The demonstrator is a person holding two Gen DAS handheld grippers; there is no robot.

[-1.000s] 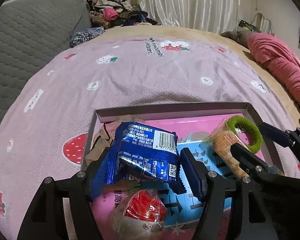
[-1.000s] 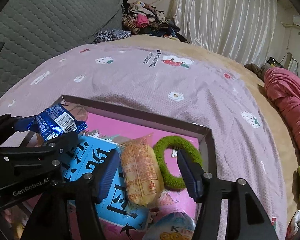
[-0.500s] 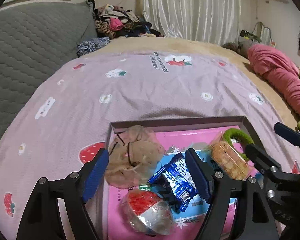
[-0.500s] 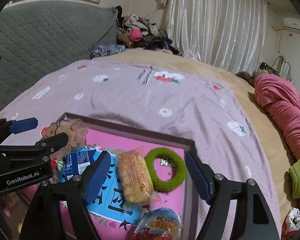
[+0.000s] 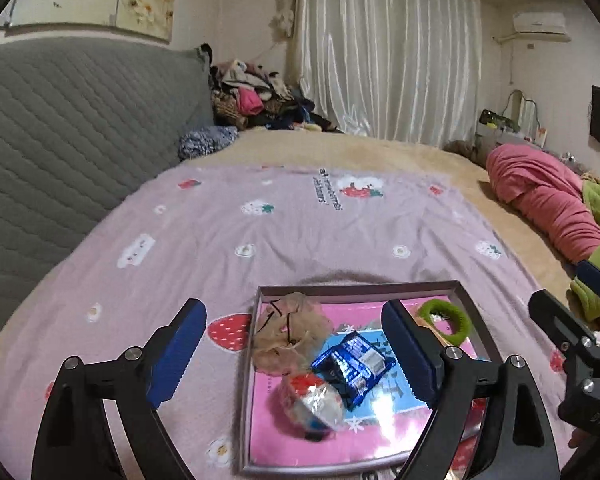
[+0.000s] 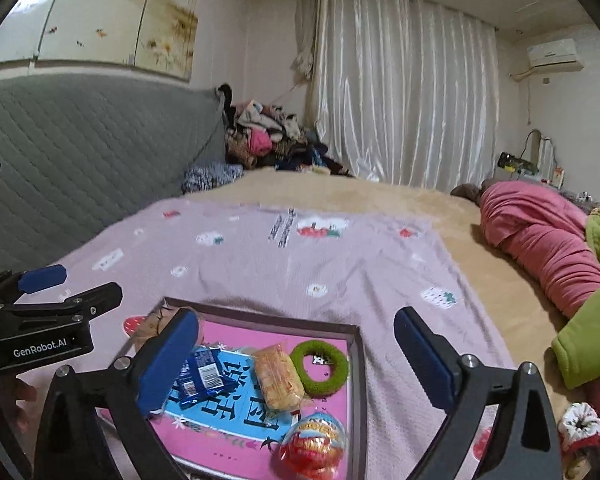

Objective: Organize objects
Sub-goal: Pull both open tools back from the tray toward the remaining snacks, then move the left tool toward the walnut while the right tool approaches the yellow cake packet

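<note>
A shallow grey-rimmed box (image 5: 356,290) with a pink floor lies on the bed; it also shows in the right wrist view (image 6: 260,319). In it lie a blue snack packet (image 5: 352,364) (image 6: 202,376), a beige net pouch (image 5: 288,330), a red-and-clear wrapped sweet (image 5: 310,404), an orange cracker pack (image 6: 276,376), a green hair ring (image 6: 320,366) (image 5: 446,320) and a red foil egg (image 6: 316,446). My left gripper (image 5: 296,356) is open and empty, raised above the box. My right gripper (image 6: 296,360) is open and empty above the box too.
The bed has a lilac strawberry-print sheet (image 5: 300,232). A grey quilted headboard (image 5: 60,140) stands at the left. A pink rolled blanket (image 6: 540,240) and green cloth (image 6: 588,344) lie at the right. A clothes pile (image 5: 256,100) sits at the back by the curtain.
My left gripper opened and let go of the blue snack packet, which now lies in the box. Both grippers pulled back and up, away from the box.
</note>
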